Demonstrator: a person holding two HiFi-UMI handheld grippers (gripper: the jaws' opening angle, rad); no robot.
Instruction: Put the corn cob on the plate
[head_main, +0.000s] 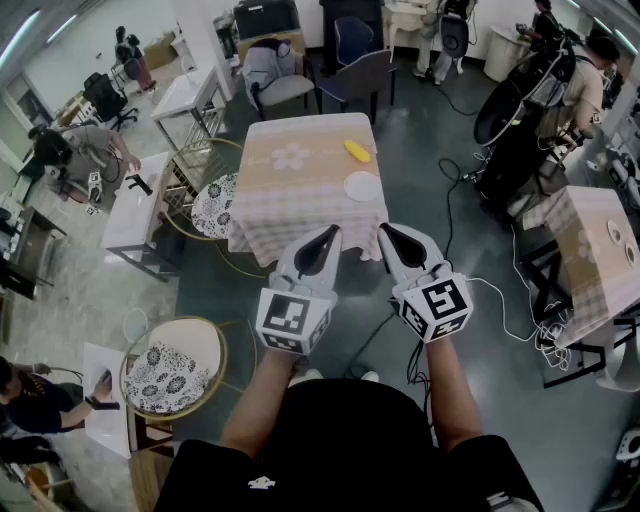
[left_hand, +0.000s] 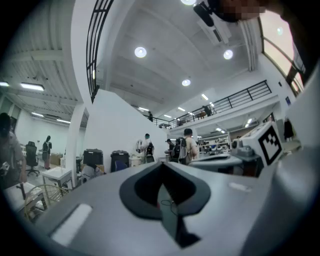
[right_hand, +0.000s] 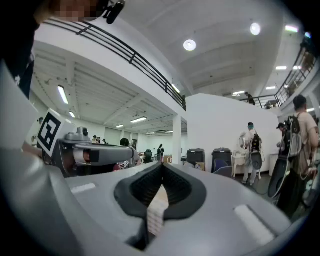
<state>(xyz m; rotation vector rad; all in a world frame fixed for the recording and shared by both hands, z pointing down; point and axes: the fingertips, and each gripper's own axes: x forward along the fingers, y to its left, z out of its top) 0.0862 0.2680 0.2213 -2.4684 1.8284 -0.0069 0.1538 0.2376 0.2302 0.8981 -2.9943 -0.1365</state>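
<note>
A yellow corn cob (head_main: 357, 151) lies on the right side of a small table with a checked cloth (head_main: 290, 195), ahead of me in the head view. A white plate (head_main: 363, 186) sits on the same table, just nearer than the cob. My left gripper (head_main: 327, 238) and right gripper (head_main: 386, 234) are held level side by side, short of the table's near edge. Both are shut with nothing between the jaws. In the left gripper view the left gripper (left_hand: 161, 167) points across the room; the right gripper (right_hand: 161, 167) does the same in its own view. Neither gripper view shows the table.
A round wire chair with a patterned cushion (head_main: 213, 203) stands at the table's left, another such chair (head_main: 172, 377) nearer at lower left. Grey chairs (head_main: 283, 85) stand beyond the table. Cables (head_main: 487, 300) trail on the floor at right beside another clothed table (head_main: 592, 240). Several people stand around the room.
</note>
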